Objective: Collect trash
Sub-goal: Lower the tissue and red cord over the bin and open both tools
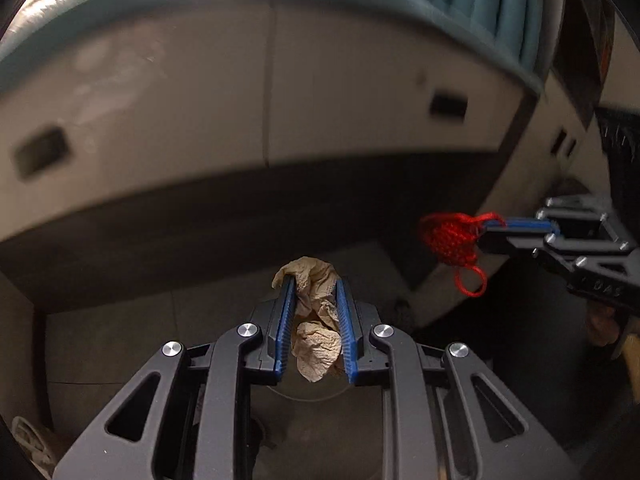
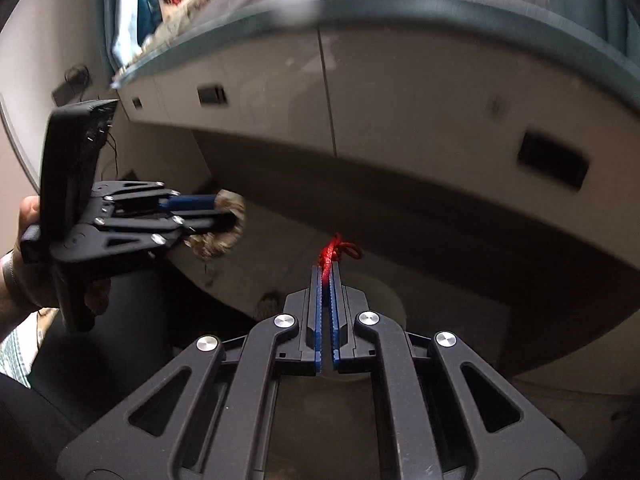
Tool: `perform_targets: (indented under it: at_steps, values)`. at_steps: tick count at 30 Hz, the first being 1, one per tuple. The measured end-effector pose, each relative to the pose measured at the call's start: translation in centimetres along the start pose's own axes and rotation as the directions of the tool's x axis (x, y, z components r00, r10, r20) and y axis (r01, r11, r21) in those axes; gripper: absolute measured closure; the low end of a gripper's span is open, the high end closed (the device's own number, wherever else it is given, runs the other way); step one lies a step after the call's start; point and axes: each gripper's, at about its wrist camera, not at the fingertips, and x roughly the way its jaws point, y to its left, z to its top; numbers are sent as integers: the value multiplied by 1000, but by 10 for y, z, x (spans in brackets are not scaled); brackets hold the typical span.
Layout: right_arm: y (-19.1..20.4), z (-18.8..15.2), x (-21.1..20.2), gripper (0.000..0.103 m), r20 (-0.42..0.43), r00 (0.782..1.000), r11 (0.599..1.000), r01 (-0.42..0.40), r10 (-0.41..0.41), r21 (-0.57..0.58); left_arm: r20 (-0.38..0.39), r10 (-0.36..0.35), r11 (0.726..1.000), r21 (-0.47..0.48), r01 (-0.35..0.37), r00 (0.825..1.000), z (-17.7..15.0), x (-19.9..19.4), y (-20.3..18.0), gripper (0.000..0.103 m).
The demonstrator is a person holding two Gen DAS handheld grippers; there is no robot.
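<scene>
My left gripper [image 1: 314, 286] is shut on a crumpled brown paper napkin [image 1: 316, 340], which bulges out above and below the blue pads. From the right wrist view the same gripper [image 2: 234, 216] appears at the left, held by a hand, with the napkin [image 2: 224, 240] wrapped around its tips. My right gripper [image 2: 328, 270] is shut on a tangle of red string [image 2: 334, 252] that sticks out past the tips. In the left wrist view that right gripper [image 1: 486, 230] comes in from the right, the red string [image 1: 452, 244] dangling with a loop below.
A bed base with beige drawer fronts [image 1: 360, 92] and dark recessed handles [image 1: 448, 106] fills the background, with a teal mattress edge [image 2: 440, 8] above it. Under both grippers lies a tiled floor [image 1: 120, 340]. A pale round rim [image 2: 384, 308] shows below the right gripper.
</scene>
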Motion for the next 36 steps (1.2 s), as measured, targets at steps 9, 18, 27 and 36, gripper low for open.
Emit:
perform_targets:
  at_steps: [9,18,27,36]
  values:
    - [-22,-18,69,99,-108,993,999,-42,44,23,-143,-78,997,17,81,987,-19,104,2,83]
    - [-42,-3,113,99,-139,988,998,-59,63,34,-217,-64,997,27,72,974,-25,143,17,18]
    - [-43,0,143,99,-192,977,995,-93,97,28,-160,25,999,27,-21,987,-15,117,66,6]
    - [-35,0,163,99,-234,966,993,-116,112,-1,-106,38,998,-40,-43,994,-8,95,102,6]
